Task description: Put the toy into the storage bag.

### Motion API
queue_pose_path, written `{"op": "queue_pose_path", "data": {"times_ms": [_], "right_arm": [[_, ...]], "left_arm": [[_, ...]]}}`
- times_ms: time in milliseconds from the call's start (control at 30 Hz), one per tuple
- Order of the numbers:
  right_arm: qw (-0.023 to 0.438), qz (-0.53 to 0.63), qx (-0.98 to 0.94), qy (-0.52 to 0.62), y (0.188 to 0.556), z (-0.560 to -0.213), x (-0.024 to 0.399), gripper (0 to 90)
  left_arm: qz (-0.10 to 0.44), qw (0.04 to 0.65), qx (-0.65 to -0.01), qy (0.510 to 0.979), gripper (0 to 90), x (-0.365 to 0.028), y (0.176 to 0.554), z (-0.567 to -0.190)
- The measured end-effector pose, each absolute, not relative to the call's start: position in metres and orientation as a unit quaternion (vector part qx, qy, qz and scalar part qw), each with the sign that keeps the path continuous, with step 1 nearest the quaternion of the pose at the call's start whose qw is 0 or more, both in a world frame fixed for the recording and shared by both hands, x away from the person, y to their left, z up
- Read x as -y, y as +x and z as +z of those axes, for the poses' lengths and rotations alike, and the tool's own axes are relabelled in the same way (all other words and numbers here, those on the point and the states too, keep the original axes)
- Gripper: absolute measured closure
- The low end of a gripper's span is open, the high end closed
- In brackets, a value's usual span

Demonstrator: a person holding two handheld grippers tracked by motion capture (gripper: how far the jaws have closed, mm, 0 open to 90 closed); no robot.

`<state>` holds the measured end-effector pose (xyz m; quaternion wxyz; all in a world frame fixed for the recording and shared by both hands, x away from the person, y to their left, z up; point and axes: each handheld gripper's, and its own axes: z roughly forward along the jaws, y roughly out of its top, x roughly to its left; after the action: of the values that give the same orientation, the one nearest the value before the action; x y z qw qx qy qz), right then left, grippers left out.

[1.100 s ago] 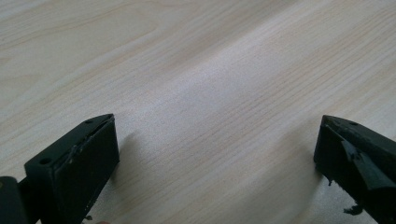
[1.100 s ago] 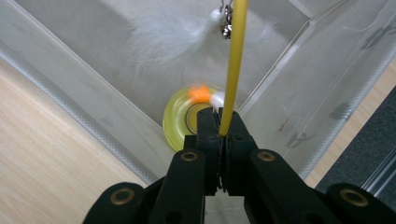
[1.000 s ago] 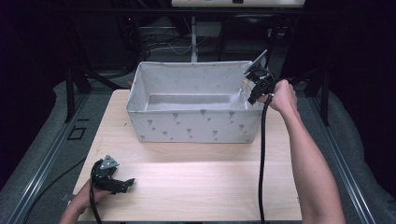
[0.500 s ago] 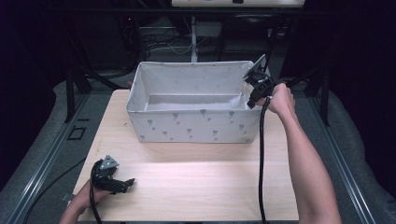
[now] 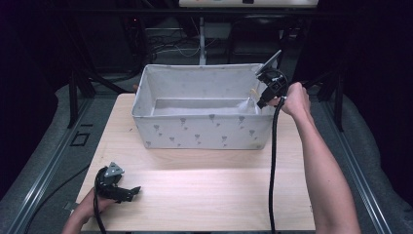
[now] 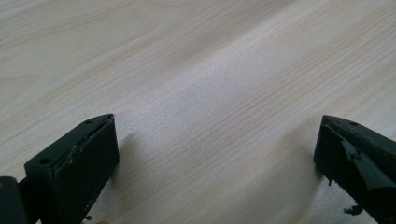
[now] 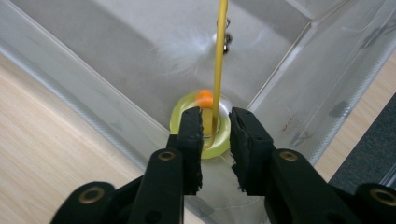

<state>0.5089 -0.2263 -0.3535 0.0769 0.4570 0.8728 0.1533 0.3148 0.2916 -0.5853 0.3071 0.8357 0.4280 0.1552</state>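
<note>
Resting on the wooden table point(image 5: 209, 195) near its front left corner, the left gripper point(image 5: 127, 191) lies low in the person's left hand point(image 5: 90, 204); the left gripper view shows its two black jaws spread wide apart with bare wood grain between them and nothing held. Behind the middle of the table stands a grey fabric bin point(image 5: 204, 131) printed with small dark marks, its opening facing up. At the bin's right rear corner the right gripper point(image 5: 258, 100), carried by the person's right hand point(image 5: 294, 97), points down over the rim into the bin, its cable point(image 5: 272, 165) hanging toward the table's front edge. In the right gripper view a thin yellow strip point(image 7: 219, 60) stands upright between the jaws, with a yellow-green ring point(image 7: 187, 109) carrying an orange spot point(image 7: 204, 97) lying beneath them against the bin's inner wall. The right jaws have just been opening and stand slightly parted; a narrow gap shows on either side of the strip, so no firm pinch is seen. Whether strip and ring are joined cannot be told.
</note>
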Motion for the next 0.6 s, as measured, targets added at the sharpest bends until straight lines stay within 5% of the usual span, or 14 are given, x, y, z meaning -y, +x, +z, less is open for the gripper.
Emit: {"op": "queue_pose_path", "data": {"times_ms": [400,600], "right_arm": [[0.101,0.190,-0.866,0.451,0.494,-0.317,0.221,35.8],[0.099,0.209,-0.865,0.445,0.487,-0.307,0.220,27.1]], "left_arm": [[0.155,0.307,-0.428,0.836,0.0,-0.291,0.315,-0.585],[0.155,0.307,-0.428,0.836,0.0,-0.291,0.315,-0.585]]}}
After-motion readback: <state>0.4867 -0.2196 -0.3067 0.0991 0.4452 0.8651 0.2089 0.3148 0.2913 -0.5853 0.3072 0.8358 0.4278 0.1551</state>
